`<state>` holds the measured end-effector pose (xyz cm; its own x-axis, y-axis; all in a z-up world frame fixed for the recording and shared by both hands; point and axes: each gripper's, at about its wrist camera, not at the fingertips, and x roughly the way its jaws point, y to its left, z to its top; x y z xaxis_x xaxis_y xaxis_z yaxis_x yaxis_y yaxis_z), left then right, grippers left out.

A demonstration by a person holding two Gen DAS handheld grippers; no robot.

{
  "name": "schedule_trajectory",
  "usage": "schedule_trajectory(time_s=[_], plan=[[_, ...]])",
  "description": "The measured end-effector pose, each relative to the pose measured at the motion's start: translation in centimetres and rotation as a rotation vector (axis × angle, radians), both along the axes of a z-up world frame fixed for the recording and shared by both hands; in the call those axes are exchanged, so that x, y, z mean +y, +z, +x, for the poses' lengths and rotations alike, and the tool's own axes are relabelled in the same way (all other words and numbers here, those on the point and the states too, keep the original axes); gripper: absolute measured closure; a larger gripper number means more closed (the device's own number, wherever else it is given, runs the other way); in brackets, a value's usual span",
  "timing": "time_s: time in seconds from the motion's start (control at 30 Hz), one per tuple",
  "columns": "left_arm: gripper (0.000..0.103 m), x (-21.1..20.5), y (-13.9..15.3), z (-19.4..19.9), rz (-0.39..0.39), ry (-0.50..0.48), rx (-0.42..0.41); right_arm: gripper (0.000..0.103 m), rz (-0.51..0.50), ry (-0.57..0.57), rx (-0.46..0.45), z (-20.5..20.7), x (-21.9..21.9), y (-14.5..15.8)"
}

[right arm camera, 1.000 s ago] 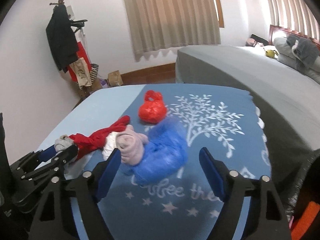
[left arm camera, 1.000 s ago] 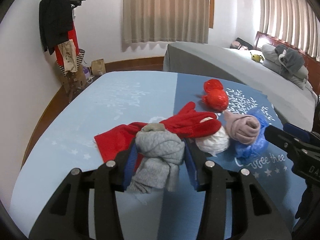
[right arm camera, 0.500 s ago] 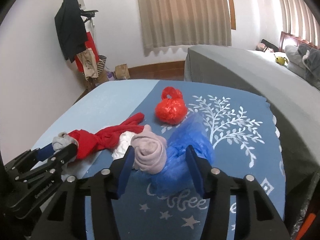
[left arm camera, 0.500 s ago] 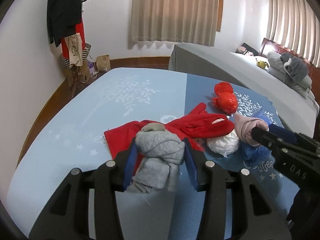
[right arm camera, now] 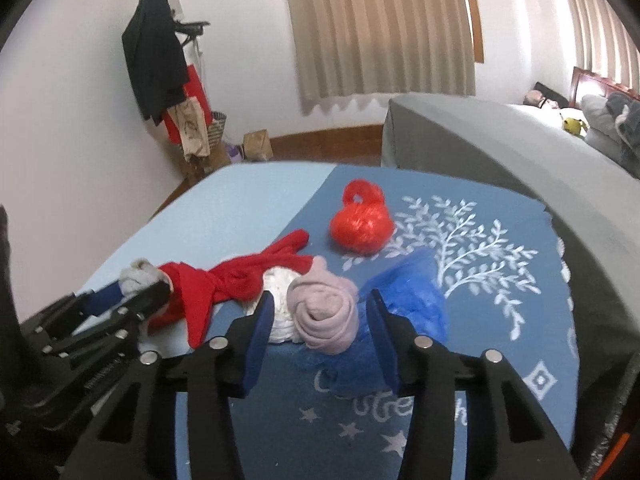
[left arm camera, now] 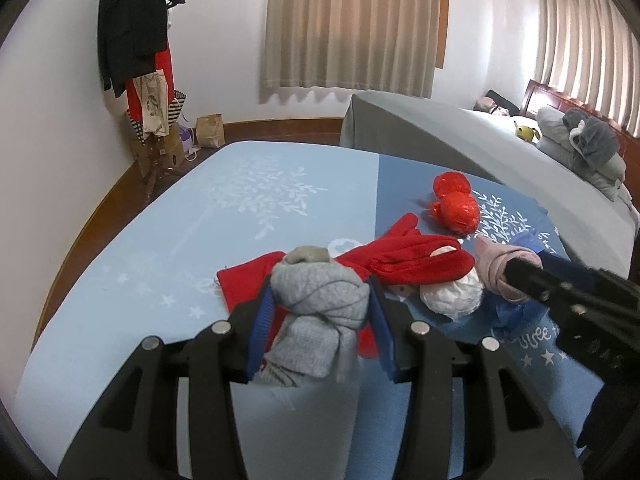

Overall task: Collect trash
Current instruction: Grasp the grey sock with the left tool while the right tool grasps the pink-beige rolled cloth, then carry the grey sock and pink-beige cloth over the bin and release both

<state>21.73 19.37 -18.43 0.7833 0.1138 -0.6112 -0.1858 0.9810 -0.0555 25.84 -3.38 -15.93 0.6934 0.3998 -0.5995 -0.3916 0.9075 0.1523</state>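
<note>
You are holding the grey sock roll [left arm camera: 320, 300] at lower centre in the left gripper [left arm camera: 320, 336], jaws clamped on it and lifting it clear of the blue bedspread [left arm camera: 224, 208]. The right gripper [right arm camera: 320, 332] jaws, wide in the earlier frame, have just been closing around the pink sock roll [right arm camera: 326, 312], low in the frame; contact is uncertain. The blue plastic bag [right arm camera: 408, 296] is lying beside it.
</note>
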Motion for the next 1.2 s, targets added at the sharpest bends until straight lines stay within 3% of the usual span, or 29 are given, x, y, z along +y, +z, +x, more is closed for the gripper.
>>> schedule_trajectory(time_s=[0.13, 0.23, 0.7, 1.2], plan=[[0.06, 0.1, -0.1, 0.1, -0.002, 0.0, 0.005, 0.069, 0.005, 0.006, 0.048, 0.7, 0.0, -1.4], [0.06, 0.0, -0.2, 0.2, 0.002, -0.003, 0.005, 0.071, 0.019, 0.011, 0.043, 0.5, -0.4, -1.1], [0.06, -2.2, 1.7, -1.4, 0.015, -0.029, -0.037, 0.071, 0.084, -0.022, 0.006, -2.8, -3.6, 1.5], [0.06, -9.4, 2.6, -3.5, 0.012, -0.158, -0.055, 0.071, 0.081, -0.148, -0.001, -7.5, -11.0, 2.4]])
